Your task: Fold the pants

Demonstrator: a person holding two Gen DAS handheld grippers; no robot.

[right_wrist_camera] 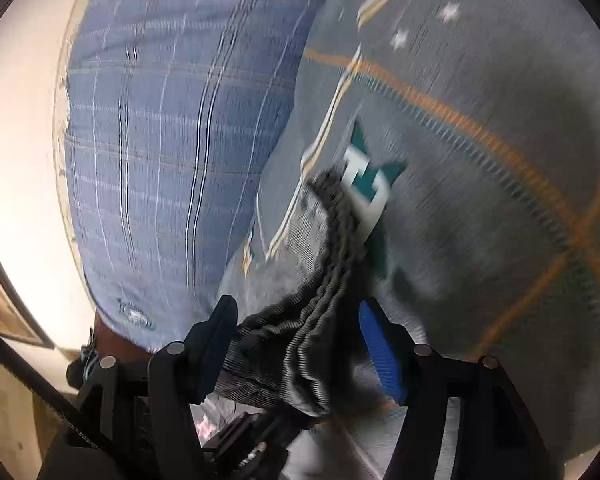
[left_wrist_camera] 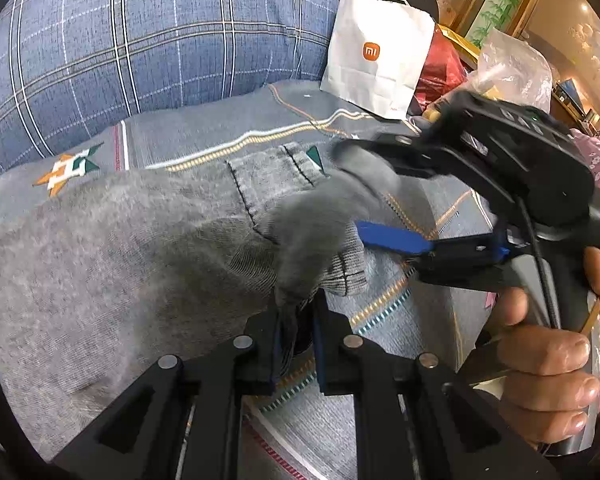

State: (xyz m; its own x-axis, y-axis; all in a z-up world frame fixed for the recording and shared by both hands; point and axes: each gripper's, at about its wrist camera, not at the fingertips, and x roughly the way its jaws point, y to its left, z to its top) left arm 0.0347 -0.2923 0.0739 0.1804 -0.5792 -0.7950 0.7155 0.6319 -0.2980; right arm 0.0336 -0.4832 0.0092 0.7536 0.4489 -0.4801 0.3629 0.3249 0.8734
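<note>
mostly one relation matters: grey pants (left_wrist_camera: 112, 248) lie on the patterned grey bedspread (left_wrist_camera: 228, 128), their bulk running leftward away from both grippers, with the ribbed waistband end bunched at the near right. left gripper (left_wrist_camera: 296, 344) has its jaws nearly closed on a pinch of that bunched edge. right gripper (right_wrist_camera: 296, 344) stands wider, jaws apart with a thick wad of ribbed fabric between them; whether the pads actually press it, cannot tell, motion blur. both grippers sit at the same end, close together, so a fold would, by my reckoning, carry this end leftward along the long axis. writing: white paper bag (left_wrist_camera: 376, 60) behind bears an orange "mi" logo. blue plaid cushion (left_wrist_camera: 148, 32) at back; no other text readable.
</note>
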